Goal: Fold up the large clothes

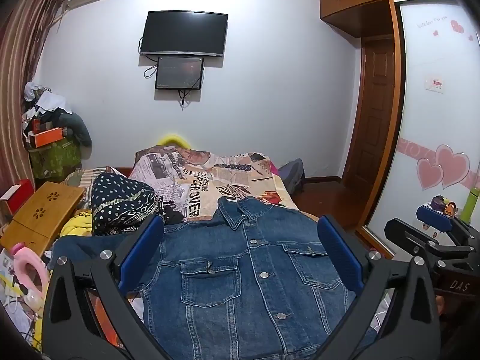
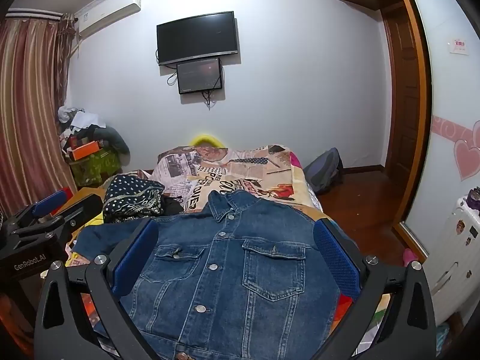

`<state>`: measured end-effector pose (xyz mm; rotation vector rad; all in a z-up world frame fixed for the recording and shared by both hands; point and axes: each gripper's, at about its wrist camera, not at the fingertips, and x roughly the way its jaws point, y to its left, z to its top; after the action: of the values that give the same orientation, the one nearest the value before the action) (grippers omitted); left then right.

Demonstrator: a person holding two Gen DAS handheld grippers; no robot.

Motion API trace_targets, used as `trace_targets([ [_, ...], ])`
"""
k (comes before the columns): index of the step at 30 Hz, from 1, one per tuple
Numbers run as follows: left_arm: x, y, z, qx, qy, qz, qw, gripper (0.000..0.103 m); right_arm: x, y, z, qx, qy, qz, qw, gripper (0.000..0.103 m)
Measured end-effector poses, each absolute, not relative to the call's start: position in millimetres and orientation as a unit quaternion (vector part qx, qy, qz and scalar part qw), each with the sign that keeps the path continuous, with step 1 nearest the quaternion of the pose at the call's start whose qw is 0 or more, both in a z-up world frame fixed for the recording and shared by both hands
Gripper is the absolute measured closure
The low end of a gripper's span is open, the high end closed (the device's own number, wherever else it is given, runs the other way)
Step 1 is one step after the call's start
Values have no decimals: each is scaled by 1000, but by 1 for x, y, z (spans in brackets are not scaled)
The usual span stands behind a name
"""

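Both grippers, left (image 1: 240, 258) and right (image 2: 237, 258), hold jaws wide apart above the jacket (image 1: 255, 273); only the right view reads "GenRobot.AI", the left "DAS".

The bed (image 1: 285, 193) is covered by a newspaper-print blanket (image 1: 207, 180) reaching its far end. A denim jacket (image 1: 255, 270) lies spread flat on the near part, front up and buttoned, collar toward the far end. By the bed's left edge sits a bundled dark polka-dot cloth (image 1: 123, 204), just beside the jacket's sleeve, with yellow fabric (image 1: 73, 225) beside it.
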<state>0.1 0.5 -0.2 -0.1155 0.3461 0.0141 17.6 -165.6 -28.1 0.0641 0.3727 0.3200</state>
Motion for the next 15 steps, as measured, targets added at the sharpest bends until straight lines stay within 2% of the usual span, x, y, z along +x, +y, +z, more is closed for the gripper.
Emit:
trace_targets([
  [15,0,6,-6,-56,172,7,983,0,19,-163,-29,31,186,159,969,0],
])
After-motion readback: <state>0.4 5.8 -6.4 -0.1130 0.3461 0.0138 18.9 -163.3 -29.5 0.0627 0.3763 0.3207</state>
